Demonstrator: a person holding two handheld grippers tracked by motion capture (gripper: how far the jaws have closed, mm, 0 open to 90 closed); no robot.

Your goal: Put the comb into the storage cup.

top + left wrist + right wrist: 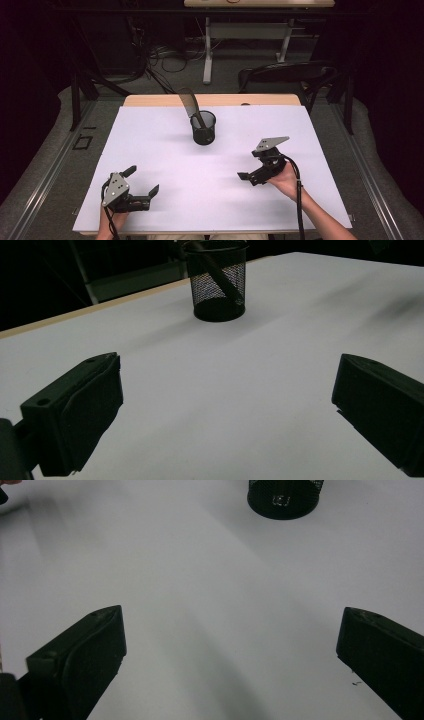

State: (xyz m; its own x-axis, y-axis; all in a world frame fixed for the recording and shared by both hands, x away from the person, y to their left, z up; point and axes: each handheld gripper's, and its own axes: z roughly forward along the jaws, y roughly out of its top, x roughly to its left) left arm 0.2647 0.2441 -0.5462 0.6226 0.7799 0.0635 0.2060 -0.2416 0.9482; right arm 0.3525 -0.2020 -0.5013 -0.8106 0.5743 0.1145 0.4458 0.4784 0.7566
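A black mesh cup (203, 129) stands upright on the white table top (150, 145), a little behind the middle. A dark flat-bladed utensil (188, 102) leans in it, blade up and tilted left. My left gripper (143, 180) rests near the front left edge, open and holding nothing. My right gripper (249, 165) is held at the right, also open with nothing in it. In the left gripper view the cup (219, 282) is far ahead of the spread jaws, with the utensil's handle (220, 275) slanting inside. The right gripper view catches the cup's base (284, 502) at the top.
The table's wooden far edge (210, 100) shows behind the white sheet. A black chair (287, 72) stands beyond the far right corner, and a desk frame (207, 50) with loose cables sits on the floor behind. Bare white surface lies between both grippers and the cup.
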